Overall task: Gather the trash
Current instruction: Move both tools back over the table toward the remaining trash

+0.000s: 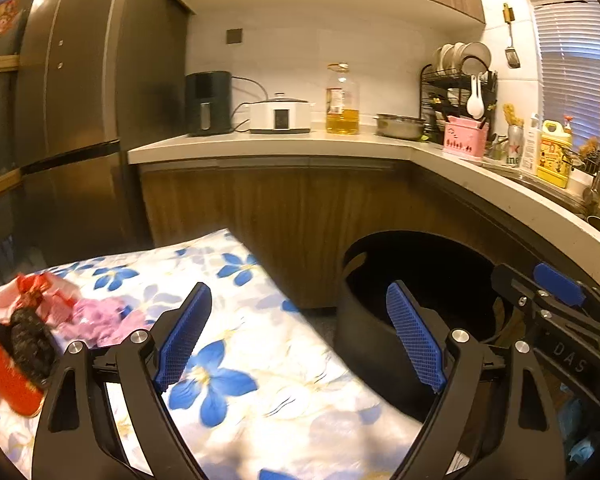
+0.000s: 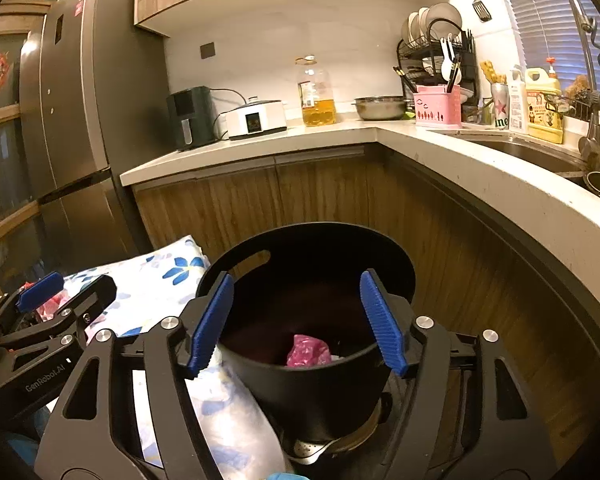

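A black round bin [image 2: 320, 376] stands on the floor beside the table; a pink crumpled wrapper [image 2: 308, 352] lies inside it. My right gripper [image 2: 296, 320] is open and empty, held just above the bin's near rim. My left gripper [image 1: 300, 332] is open and empty over the flowered tablecloth [image 1: 260, 380], with the bin [image 1: 380, 340] to its right. On the table's left lie a red can [image 1: 8, 380], a black crumpled piece [image 1: 32, 336], a red-and-white wrapper [image 1: 40, 292] and pink-purple crumpled plastic [image 1: 104, 316]. The right gripper's body [image 1: 556, 300] shows at the left wrist view's right edge.
A kitchen counter [image 2: 480, 176] curves around behind and to the right, with wooden cabinets below. On it stand an air fryer [image 1: 208, 104], a cooker [image 1: 280, 116], an oil bottle [image 1: 342, 100], a steel bowl [image 1: 400, 126] and a dish rack [image 1: 456, 84]. A fridge [image 1: 72, 120] stands left.
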The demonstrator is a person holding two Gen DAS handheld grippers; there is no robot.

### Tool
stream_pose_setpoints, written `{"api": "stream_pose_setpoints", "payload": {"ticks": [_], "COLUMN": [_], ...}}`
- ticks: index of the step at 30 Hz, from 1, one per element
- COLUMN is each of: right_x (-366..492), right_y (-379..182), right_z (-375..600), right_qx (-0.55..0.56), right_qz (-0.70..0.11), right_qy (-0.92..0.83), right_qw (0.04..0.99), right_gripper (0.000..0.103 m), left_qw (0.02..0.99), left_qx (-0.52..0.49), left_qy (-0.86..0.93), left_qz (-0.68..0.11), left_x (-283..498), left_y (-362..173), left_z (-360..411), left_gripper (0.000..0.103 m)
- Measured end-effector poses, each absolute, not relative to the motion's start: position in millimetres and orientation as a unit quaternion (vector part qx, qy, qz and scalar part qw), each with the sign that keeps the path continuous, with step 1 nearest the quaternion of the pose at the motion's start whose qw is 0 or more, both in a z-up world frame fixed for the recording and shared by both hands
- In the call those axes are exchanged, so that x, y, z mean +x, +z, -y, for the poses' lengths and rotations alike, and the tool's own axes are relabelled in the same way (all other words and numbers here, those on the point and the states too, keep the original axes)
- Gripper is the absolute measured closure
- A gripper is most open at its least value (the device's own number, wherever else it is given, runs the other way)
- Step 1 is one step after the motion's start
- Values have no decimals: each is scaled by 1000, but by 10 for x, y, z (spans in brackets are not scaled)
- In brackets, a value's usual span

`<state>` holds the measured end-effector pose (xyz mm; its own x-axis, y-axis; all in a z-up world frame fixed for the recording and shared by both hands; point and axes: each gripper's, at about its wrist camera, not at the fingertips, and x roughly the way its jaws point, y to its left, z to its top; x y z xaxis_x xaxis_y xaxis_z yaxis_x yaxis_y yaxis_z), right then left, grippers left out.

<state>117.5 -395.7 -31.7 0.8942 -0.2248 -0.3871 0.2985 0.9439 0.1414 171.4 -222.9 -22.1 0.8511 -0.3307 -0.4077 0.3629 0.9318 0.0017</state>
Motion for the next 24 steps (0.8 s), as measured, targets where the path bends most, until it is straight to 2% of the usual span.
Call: {"api": "stream_pose_setpoints", "payload": {"ticks": [4,7,24], "right_x": [1083,1032,858], "right_y": [-296,-291,-322], "right_z": [3811,3717,2989], "right_qx": [86,82,63], "right_qz": [-181,-179,-177], "right_qy": [-139,-139,-98], "right_qw": [970,971,977], "right_gripper": [31,29,25], "left_qw": [965,967,979], "left_qx": [35,28,8], "left_qy": [-166,-155,-74], "left_qz": [-202,-199,-189], "left_x": [1614,1548,1124], "left_y": [-222,-212,-255], "left_z": [2059,1927,1052], "left_gripper": [13,6,6]}}
